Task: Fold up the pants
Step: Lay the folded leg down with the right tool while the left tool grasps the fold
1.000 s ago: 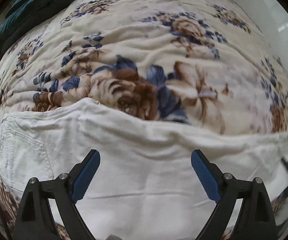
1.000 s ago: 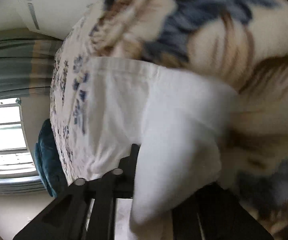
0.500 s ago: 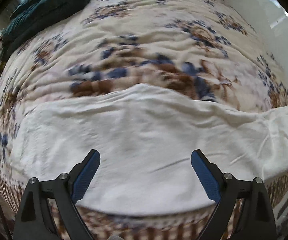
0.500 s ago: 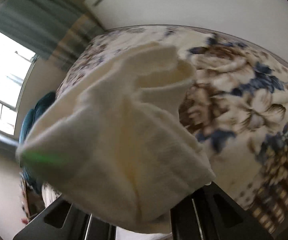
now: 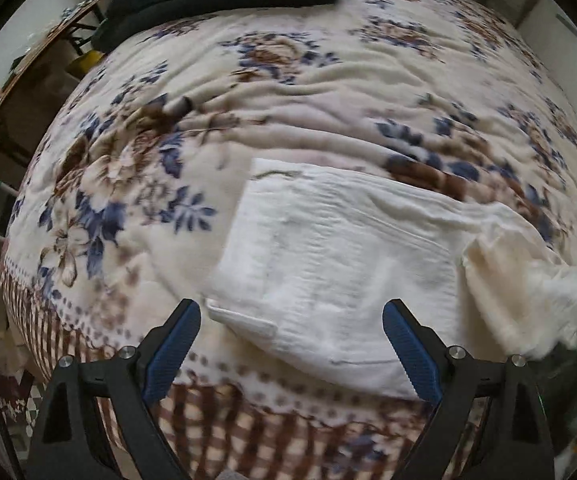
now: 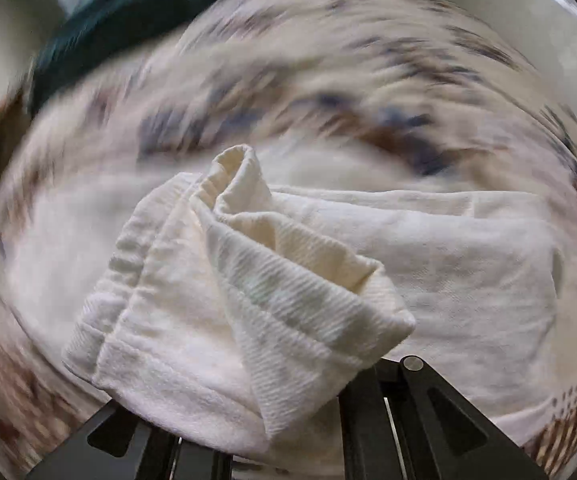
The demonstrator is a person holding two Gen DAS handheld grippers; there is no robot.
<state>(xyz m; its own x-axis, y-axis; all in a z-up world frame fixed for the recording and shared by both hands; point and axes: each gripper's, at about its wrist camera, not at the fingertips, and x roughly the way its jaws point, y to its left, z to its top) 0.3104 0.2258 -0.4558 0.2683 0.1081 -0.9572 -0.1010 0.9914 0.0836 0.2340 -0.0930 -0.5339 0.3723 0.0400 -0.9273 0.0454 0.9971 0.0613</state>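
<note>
Pinching a bunched end of the white pants [image 6: 248, 300] in the right tongs [image 6: 264, 436] — left tongs [image 5: 291, 344] spread, empty, above the bed [image 5: 328, 80] near its front edge.

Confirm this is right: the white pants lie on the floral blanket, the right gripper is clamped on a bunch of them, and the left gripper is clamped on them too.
Wrong about the left gripper: the left wrist view shows it open, holding nothing above the white pants. The rest stands.
</note>
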